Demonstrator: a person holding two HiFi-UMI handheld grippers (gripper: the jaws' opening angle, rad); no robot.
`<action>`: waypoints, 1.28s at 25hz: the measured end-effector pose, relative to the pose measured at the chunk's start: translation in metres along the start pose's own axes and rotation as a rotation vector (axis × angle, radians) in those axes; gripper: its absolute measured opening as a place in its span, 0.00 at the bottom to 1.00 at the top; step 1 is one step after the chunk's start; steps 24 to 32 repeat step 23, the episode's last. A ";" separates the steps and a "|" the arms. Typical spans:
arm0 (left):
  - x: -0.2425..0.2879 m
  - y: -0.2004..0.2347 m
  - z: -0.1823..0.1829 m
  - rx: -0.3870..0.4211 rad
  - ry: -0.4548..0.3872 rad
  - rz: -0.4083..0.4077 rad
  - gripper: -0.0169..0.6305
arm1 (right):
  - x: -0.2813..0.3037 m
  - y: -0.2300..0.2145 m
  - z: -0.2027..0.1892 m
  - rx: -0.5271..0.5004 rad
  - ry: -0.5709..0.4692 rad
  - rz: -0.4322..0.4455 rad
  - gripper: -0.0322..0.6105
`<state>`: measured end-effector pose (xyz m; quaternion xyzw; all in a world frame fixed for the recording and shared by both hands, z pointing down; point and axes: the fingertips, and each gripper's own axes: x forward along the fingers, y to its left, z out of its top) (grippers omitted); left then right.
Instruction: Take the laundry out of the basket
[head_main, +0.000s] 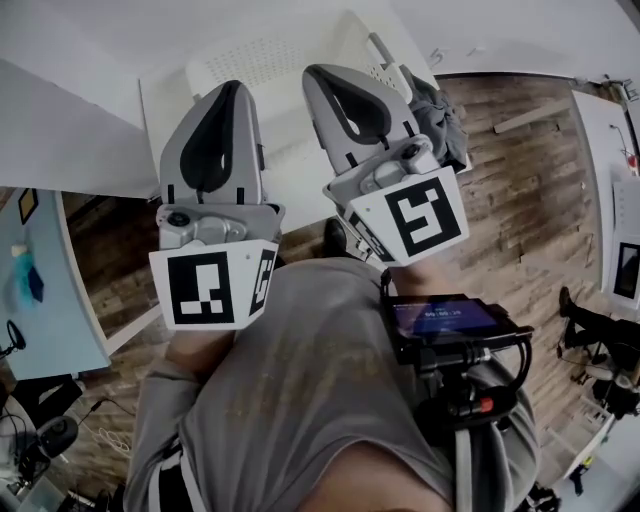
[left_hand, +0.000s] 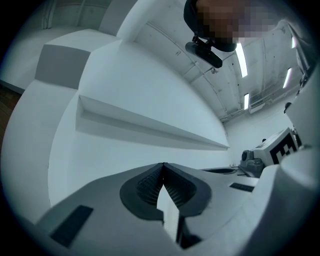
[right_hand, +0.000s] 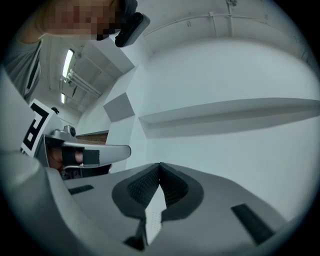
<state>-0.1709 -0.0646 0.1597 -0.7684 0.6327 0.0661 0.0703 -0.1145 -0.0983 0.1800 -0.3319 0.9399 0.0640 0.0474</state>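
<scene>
1. Jaws of left gripper (head_main: 232, 88): closed, empty.
2. Jaws of right gripper (head_main: 312, 72): closed, empty.
3. The laundry (head_main: 442, 118) lies at the right edge of the basket (head_main: 255, 58), partly behind the right gripper; both grippers hide most of the basket.

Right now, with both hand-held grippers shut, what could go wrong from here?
1. The left hand-held gripper and the right hand-held gripper are both shut and empty. Reaching in like that might only shove the laundry.
2. The grey garment seems to hang at the basket's right edge. A nudge could drop it on the floor.
</scene>
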 end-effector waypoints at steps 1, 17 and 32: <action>0.002 -0.001 0.002 0.001 0.002 -0.001 0.04 | 0.001 -0.001 0.002 0.003 0.001 0.002 0.06; -0.002 0.002 -0.005 -0.002 0.018 -0.001 0.04 | 0.004 0.005 -0.009 0.043 0.018 0.024 0.06; -0.003 0.003 -0.003 -0.007 0.021 -0.003 0.04 | 0.004 0.007 -0.007 0.044 0.021 0.028 0.06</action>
